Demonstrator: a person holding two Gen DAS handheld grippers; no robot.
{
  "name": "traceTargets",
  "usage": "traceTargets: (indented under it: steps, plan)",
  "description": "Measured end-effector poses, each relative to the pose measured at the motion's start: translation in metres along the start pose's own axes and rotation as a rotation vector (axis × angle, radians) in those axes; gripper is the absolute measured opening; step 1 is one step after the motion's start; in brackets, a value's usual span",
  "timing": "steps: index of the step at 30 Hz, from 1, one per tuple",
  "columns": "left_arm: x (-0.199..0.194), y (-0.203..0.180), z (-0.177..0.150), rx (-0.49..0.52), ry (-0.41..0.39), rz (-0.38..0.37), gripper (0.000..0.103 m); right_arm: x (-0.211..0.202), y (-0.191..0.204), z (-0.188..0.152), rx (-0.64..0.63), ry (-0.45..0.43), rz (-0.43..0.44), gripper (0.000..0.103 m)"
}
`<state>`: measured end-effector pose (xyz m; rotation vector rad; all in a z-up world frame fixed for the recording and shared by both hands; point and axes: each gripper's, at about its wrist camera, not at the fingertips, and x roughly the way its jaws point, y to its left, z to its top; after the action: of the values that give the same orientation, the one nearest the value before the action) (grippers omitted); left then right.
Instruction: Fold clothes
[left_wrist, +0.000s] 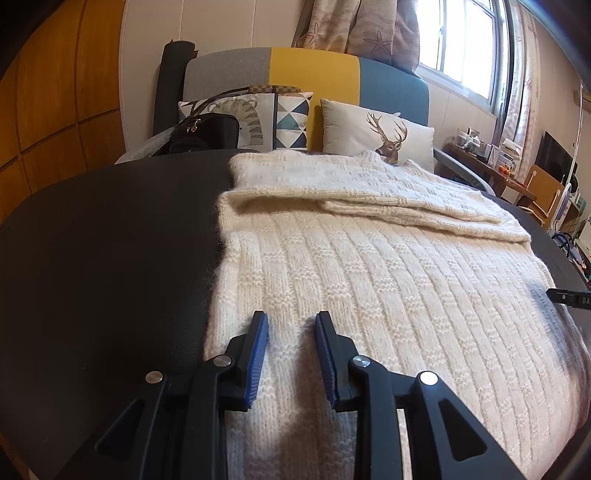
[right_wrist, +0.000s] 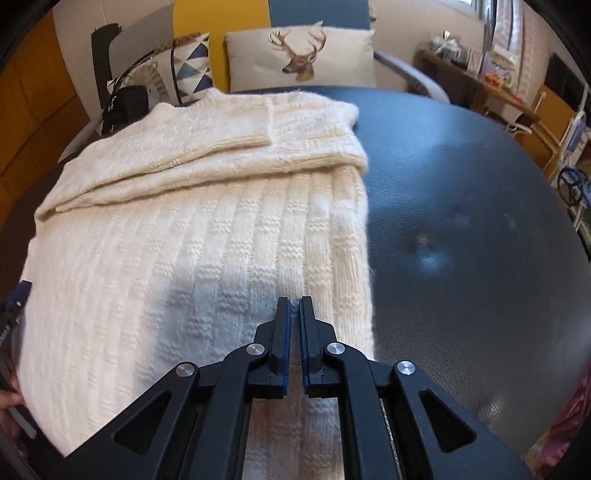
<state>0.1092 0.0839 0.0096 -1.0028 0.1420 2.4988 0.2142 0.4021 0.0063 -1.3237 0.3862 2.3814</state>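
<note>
Left claw (left_wrist: 291, 319) gapes over the cream knit sweater (left_wrist: 369, 277) at lower centre; right claw (right_wrist: 294, 304) pinches its hem.

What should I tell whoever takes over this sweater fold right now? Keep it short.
Left gripper: jaws apart, a ridge of knit between them near the sweater's near-left hem; grip unconfirmed.
Right gripper: shut on the near-right hem.
Sweater lies flat on the dark table, both sleeves already folded across the chest.
Left: confirm the left grip, then fold the hem up towards the collar.
</note>
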Motion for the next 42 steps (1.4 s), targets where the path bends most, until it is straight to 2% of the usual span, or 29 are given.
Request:
traceTargets:
  steps: [10, 13, 15, 19, 21, 23, 25, 29, 34, 37, 39, 42]
  plan:
    - [-0.001, 0.000, 0.003, -0.001, 0.022, 0.004, 0.027, 0.001, 0.010, -0.005, -0.052, -0.047, -0.065, 0.005]
    - [-0.002, -0.002, 0.005, 0.004, 0.036, 0.013, 0.027, 0.000, 0.007, -0.004, -0.037, -0.036, -0.044, 0.005]
    - [-0.007, 0.000, 0.008, -0.029, 0.051, 0.008, 0.027, -0.001, 0.005, -0.003, -0.028, -0.029, -0.029, 0.005]
    - [-0.025, 0.004, 0.003, -0.119, 0.020, -0.077, 0.027, -0.005, -0.006, -0.005, 0.035, -0.014, 0.043, 0.009]
    - [-0.024, -0.001, -0.001, -0.095, 0.035, -0.083, 0.027, -0.005, -0.006, -0.005, 0.025, -0.019, 0.047, 0.009]
    - [-0.020, -0.010, -0.008, -0.028, 0.052, -0.058, 0.027, -0.005, -0.001, -0.005, 0.000, -0.022, 0.023, 0.009]
    - [-0.019, -0.019, -0.015, 0.054, 0.023, -0.015, 0.027, -0.005, 0.005, -0.005, -0.025, -0.020, -0.009, 0.009]
    - [-0.020, -0.030, -0.023, 0.135, -0.011, 0.037, 0.028, -0.004, 0.012, -0.006, -0.050, -0.021, -0.054, 0.009]
    - [-0.020, -0.022, -0.024, 0.076, -0.010, 0.004, 0.028, -0.004, 0.010, -0.006, -0.045, -0.027, -0.054, 0.009]
    - [-0.020, -0.022, -0.023, 0.076, -0.002, 0.004, 0.028, -0.004, 0.009, -0.006, -0.042, -0.028, -0.053, 0.009]
    - [-0.021, -0.020, -0.021, 0.066, 0.016, -0.003, 0.028, -0.006, 0.008, -0.006, -0.031, -0.025, -0.044, 0.009]
    - [-0.029, -0.013, -0.016, 0.003, 0.055, -0.076, 0.027, -0.018, -0.001, -0.010, 0.064, -0.025, 0.107, 0.009]
